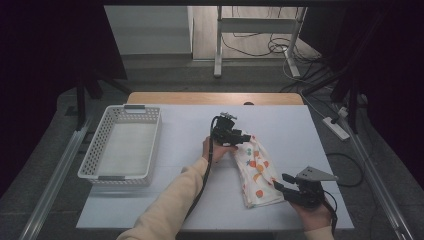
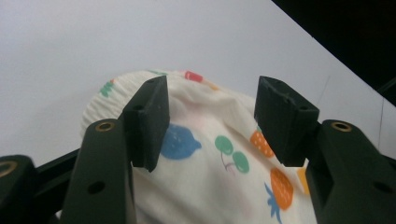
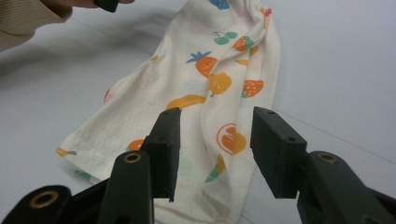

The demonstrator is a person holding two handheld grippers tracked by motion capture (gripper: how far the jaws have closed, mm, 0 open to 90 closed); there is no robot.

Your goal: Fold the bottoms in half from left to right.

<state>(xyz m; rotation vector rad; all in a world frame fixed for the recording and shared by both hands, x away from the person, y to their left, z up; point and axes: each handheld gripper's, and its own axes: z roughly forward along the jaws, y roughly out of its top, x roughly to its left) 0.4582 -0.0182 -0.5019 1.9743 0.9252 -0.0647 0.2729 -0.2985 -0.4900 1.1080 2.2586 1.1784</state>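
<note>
While the white perforated basket (image 1: pixel 120 144) at the frame's left sits empty, a soft, crinkled fruit-print cloth (image 1: pixel 256 171) lies folded long on the white worktop (image 1: pixel 290 125). The left hand-held gripper (image 1: pixel 243 137) and right hand-held gripper (image 1: pixel 281 182) each gape over one end of it, gripping nothing.

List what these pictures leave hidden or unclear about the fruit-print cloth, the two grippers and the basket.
- Fruit-print cloth: its underside and inner folds are hidden in the high view by its own top layer.
- Left gripper: the high view shows its jaws too small to read.
- Right gripper: the bottom edge of the right gripper view cuts off its body.
- Basket: its near inner wall is hidden in the high view by its rim.
</note>
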